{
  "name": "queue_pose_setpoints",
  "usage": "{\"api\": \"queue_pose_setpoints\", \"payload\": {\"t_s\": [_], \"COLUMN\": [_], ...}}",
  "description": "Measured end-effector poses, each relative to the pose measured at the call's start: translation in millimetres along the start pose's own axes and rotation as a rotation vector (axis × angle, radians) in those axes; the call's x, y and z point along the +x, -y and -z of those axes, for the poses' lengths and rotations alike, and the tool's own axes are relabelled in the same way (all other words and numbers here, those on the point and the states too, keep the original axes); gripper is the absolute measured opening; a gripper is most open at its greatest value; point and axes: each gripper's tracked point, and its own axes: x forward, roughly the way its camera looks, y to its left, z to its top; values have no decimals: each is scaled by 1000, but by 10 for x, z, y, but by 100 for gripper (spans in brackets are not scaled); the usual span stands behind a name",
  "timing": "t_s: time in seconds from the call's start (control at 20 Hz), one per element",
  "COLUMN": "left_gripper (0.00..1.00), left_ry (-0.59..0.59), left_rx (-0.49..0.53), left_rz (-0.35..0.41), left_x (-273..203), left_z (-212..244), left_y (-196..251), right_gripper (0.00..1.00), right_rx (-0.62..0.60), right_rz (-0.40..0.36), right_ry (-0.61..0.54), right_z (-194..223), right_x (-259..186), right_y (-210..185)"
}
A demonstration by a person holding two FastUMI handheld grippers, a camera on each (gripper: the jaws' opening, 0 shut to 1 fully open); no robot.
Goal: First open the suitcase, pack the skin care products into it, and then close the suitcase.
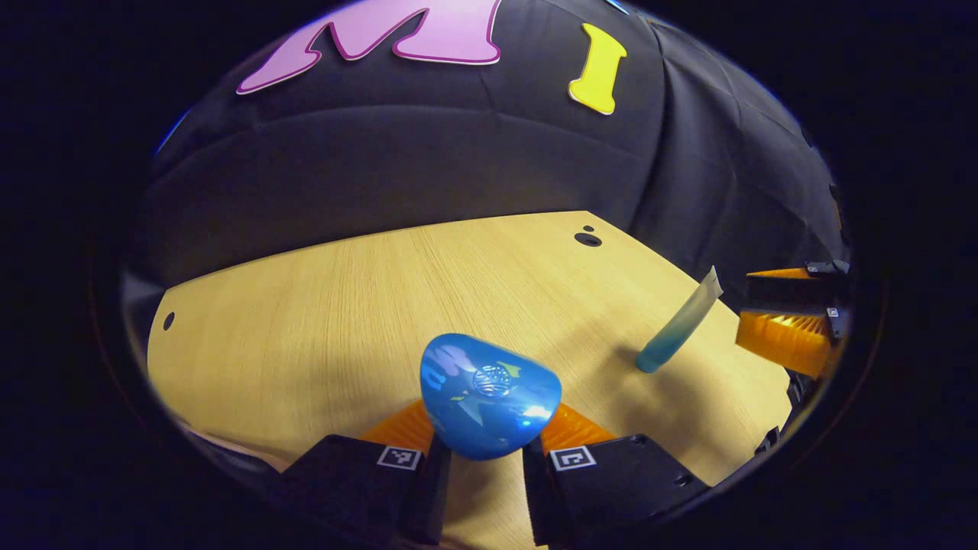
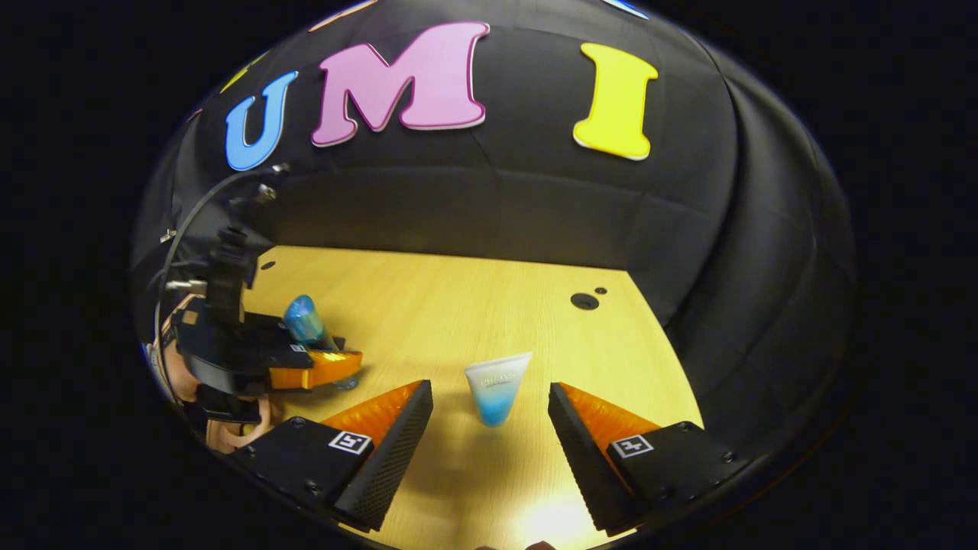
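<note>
Though label blurred, tube [image 2: 495, 388] upright

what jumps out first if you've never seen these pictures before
A shiny blue bottle sits clamped between the fingers of the left hand-held gripper, low in the left gripper view. A blue-and-white tube stands cap down on the wooden table, ahead of the open right hand-held gripper.
</note>
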Motion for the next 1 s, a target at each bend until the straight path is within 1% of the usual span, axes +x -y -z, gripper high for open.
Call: {"api": "queue_pose_setpoints", "payload": {"t_s": [0.25, 0.3, 0.35, 0.4, 0.5, 0.55, 0.6, 0.65, 0.7, 0.75, 0.8, 0.85, 0.9, 0.95, 1.0], "left_gripper": [47, 43, 48, 48, 48, 48, 48, 48, 48, 47, 42, 46, 46, 45, 45], "left_ry": [-17, -25, -25, -27, -35, -39, -45, -54, -61, -83, -86, -67, -35, -1, -5], "left_rx": [20, 23, 25, 27, 33, 33, 30, 24, 13, -18, -27, -19, 2, 14, 12], "left_rz": [-2, -1, 5, 6, 7, 6, 6, 7, 12, 34, 40, 45, 59, 93, 98], "left_x": [3, 18, 23, 27, 47, 51, 55, 54, 56, 0, -88, -254, -559, -1024, -1425], "left_z": [5, 22, 34, 35, 41, 34, 33, 21, 1, -18, -18, -75, -180, -272, -249], "left_y": [23, 34, 26, 29, 47, 40, 41, 38, 40, 68, 97, 114, 119, 75, -71], "right_gripper": [97, 98, 94, 96, 56, 46, 46, 43, 38, 39, 40, 40, 40, 40, 40], "right_rx": [17, 38, 44, 46, 63, 79, 102, 112, 101, 89, 84, 72, 65, 46, 41], "right_rz": [9, 6, 1, 10, 21, 12, -2, -14, -10, -31, -44, -62, -86, -123, -162], "right_ry": [-126, -152, -159, -161, -162, -161, -172, -171, -166, -133, -113, -90, -62, -32, -3], "right_z": [408, 469, 525, 542, 556, 504, 520, 494, 456, 348, 261, 148, 17, -140, -250], "right_x": [607, 698, 792, 840, 961, 927, 929, 872, 823, 737, 657, 497, 260, -54, -314], "right_y": [94, 105, 108, 114, 133, 123, 96, 73, 92, 47, -5, -68, -193, -376, -604]}}
